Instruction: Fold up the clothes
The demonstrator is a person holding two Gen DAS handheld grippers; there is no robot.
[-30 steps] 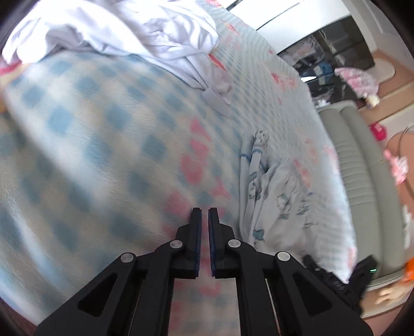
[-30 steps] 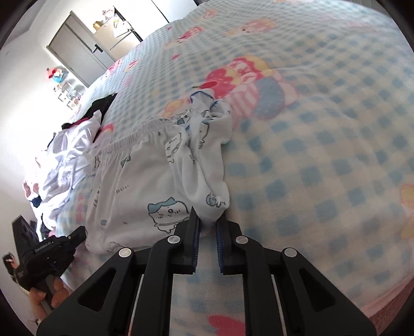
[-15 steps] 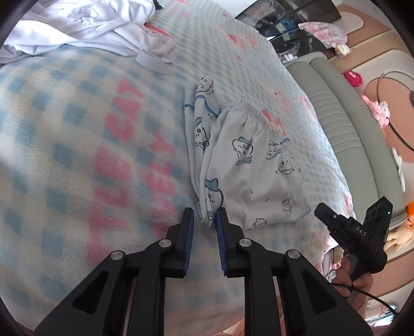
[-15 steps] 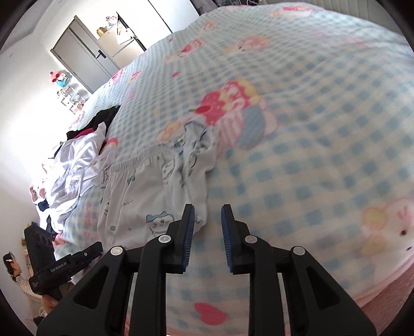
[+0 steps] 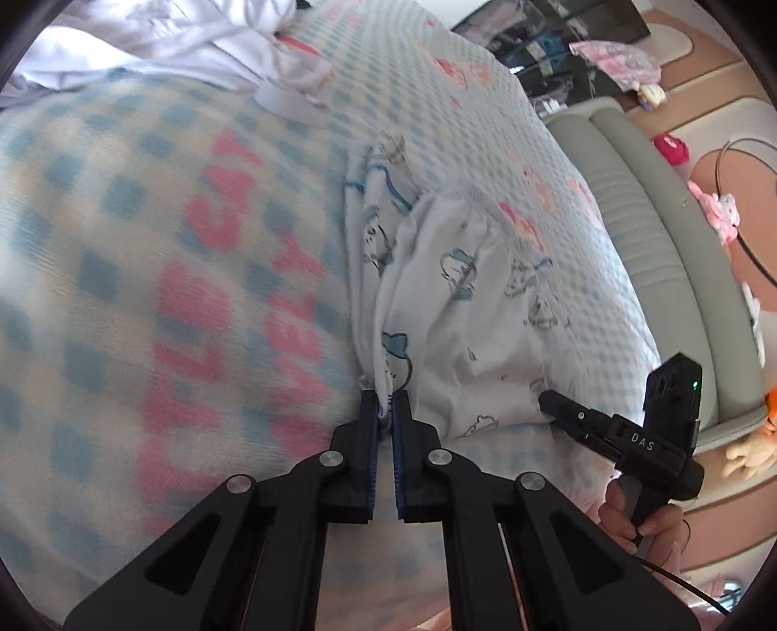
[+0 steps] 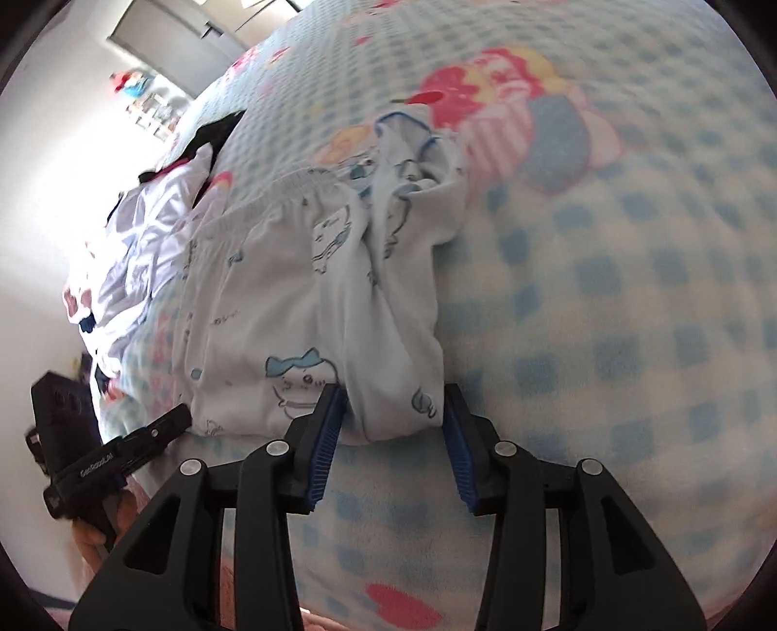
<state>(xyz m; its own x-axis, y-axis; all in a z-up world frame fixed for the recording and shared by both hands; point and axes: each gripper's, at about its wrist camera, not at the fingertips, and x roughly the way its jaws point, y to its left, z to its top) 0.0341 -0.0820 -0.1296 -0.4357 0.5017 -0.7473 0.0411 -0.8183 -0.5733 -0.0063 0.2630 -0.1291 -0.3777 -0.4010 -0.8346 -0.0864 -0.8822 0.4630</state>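
Printed shorts on the bed, folding begun: left tool pinches their near hem, right tool, jaws just widening, straddles the bunched corner; next, right closes.

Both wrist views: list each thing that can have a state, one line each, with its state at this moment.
left gripper: shut on the near hem of the printed shorts.
right gripper: jaws have just been opening, pads astride the folded corner, not pressing.
printed shorts: lying on the bed, bunched, partly folded.
white clothes pile: crumpled, unfolded.
checked blanket: spread over the bed.
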